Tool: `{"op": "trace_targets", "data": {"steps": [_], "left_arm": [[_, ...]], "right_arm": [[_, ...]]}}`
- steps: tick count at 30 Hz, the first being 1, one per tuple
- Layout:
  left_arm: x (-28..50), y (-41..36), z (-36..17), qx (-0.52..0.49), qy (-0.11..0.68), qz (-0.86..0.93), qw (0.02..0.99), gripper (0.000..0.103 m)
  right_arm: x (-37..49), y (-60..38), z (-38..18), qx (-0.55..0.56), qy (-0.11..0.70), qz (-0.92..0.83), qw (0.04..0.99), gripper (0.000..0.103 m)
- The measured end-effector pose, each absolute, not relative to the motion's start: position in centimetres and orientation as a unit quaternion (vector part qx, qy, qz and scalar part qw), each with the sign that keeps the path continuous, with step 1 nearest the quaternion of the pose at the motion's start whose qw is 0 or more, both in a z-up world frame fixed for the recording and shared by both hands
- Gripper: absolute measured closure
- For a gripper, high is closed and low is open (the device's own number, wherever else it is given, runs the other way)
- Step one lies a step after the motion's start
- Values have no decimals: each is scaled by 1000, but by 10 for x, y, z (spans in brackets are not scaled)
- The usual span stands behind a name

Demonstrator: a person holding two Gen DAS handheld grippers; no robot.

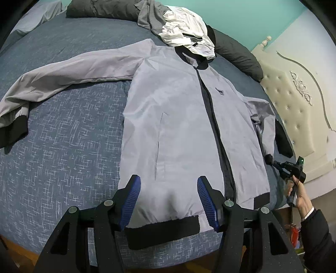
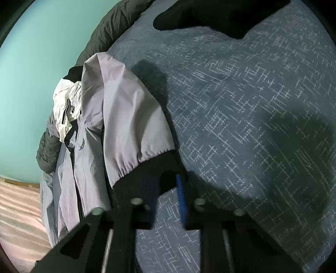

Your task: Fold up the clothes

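Observation:
A grey jacket (image 1: pixel 174 117) with a black hem band (image 1: pixel 161 231) lies face up on the blue bedspread (image 1: pixel 69 147), its zip line running down the middle. My left gripper (image 1: pixel 168 177) hovers open over the hem, blue pads (image 1: pixel 131 201) on either side of grey cloth, nothing pinched. One sleeve (image 1: pixel 63 73) stretches out to the left. The other sleeve (image 2: pixel 130 117) is folded along the body, and my right gripper (image 2: pixel 169 175) is shut on its black cuff (image 2: pixel 155 166). From the left wrist view, the right gripper (image 1: pixel 269 159) meets that cuff at the jacket's right edge.
A white garment (image 1: pixel 189 29) and a grey one (image 1: pixel 151 16) are piled above the collar, beside a dark quilt (image 1: pixel 237 54). A cream tufted headboard (image 1: pixel 294 94) stands on the right. A hand (image 1: pixel 298 189) in a black sleeve holds the right gripper. Black cloth (image 2: pixel 210 16) lies farther along the bed.

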State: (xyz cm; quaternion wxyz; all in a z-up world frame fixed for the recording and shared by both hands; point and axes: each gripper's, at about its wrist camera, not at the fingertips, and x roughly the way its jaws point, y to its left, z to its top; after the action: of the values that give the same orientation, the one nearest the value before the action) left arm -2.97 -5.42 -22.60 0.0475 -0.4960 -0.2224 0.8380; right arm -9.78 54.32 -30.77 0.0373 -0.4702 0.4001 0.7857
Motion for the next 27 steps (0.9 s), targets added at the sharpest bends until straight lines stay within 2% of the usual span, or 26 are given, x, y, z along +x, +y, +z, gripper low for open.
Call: {"op": "trace_targets", "data": {"steps": [2, 10, 12, 13, 14, 22, 24, 27], "left_arm": [[-29, -54, -225, -495, -222, 839, 48, 43], [-27, -56, -222, -490, -224, 841, 47, 43], [-27, -57, -223, -491, -224, 840, 47, 43], [-28, -57, -223, -491, -225, 840, 47, 43], [-28, -57, -223, -491, -226, 840, 47, 43], [-22, -61, -216, -486, -222, 844, 44, 43], [-20, -63, -215, -485, -223, 845, 41, 43], [-18, -65, -215, -487, -221, 844, 37, 43]], "right_arm": [[-98, 543, -305, -463, 406, 787, 32, 99], [-100, 535, -299, -457, 426, 781, 25, 98], [-100, 532, -303, -465, 441, 767, 24, 80], [-99, 529, -305, -468, 445, 764, 22, 46], [-99, 526, -307, -467, 448, 762, 19, 33], [-98, 525, -326, -439, 501, 746, 23, 33], [-99, 526, -328, -431, 505, 747, 31, 39], [-100, 528, -329, -425, 497, 755, 46, 61]]}}
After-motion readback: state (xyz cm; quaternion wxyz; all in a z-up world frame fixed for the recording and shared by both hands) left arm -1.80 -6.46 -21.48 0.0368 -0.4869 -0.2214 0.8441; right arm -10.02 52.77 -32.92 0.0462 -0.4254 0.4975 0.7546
